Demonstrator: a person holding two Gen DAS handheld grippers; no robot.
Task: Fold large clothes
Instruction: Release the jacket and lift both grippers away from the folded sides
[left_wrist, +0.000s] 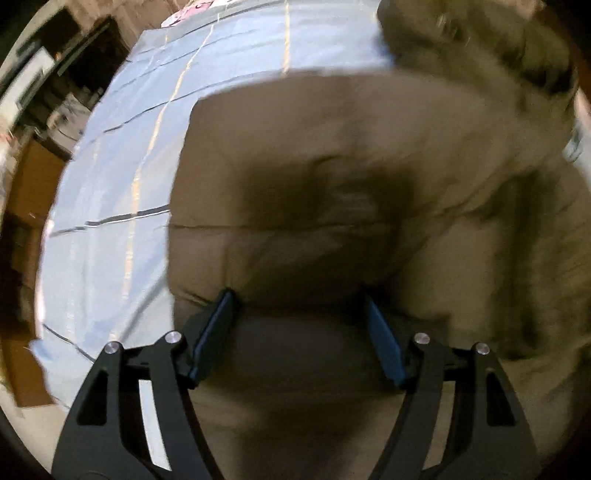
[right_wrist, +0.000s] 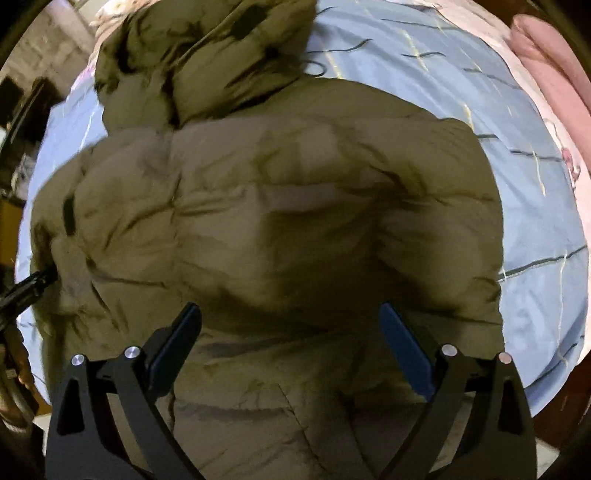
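Olive jacket (right_wrist: 280, 206) nearest; blue checked bedsheet (left_wrist: 122, 192) beneath.

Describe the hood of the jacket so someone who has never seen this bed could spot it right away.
Start from the blue sheet with thin dark and pale lines. An olive puffer jacket lies spread across it, filling most of the right wrist view. The hood is the rumpled, bunched lump at the jacket's far end, with a dark patch on it, unlike the flatter quilted body nearer the camera.

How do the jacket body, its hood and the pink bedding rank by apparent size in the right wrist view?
1. Jacket body
2. Hood
3. Pink bedding, partly cut off at the frame edge, so its rank is unsure.
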